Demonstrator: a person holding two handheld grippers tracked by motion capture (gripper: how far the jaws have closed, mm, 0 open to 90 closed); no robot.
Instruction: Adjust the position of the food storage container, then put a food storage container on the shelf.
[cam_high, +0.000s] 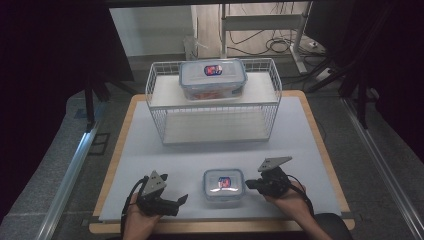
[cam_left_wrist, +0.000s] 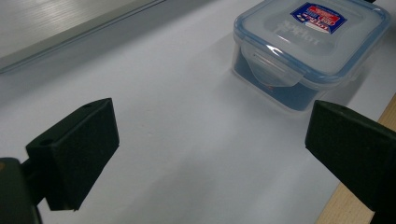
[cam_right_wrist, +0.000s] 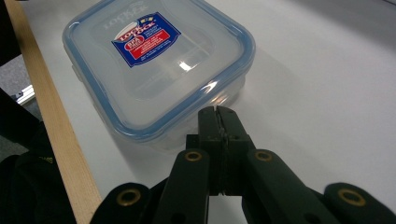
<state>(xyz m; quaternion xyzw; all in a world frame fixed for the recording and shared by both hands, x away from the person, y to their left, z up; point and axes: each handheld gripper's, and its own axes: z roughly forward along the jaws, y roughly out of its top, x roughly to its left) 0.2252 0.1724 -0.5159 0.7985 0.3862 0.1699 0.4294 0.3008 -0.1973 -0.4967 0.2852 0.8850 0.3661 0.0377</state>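
Sitting near the front edge of the desk (cam_high: 150, 150), on its pale grey mat, is a small box (cam_high: 223, 186) with a clear lid, blue seal and a red-and-blue sticker on top, and it's lying flat with the lid clipped on. Both hands flank it. From the high view, the left tool (cam_high: 181, 200) is down at the lower left, a little apart from the box and aimed toward it, and its jaws are spread wide with nothing between them. The left gripper view backs that up: two black pads far apart, bare mat in the gap, and the box up ahead and off to the right, not touching either one. The right tool (cam_high: 248, 184) is on the other side, tip just beside the box's right edge. In the right gripper view its jaws are pressed together with nothing pinched in them, tip right up against the rim of the box, though I can't really tell if it's actually touching. Farther back on the desk there's a white wire basket (cam_high: 212, 131), and a bigger box (cam_high: 213, 79) of the same kind sits on the raised shelf inside it, well apart from everything up front.
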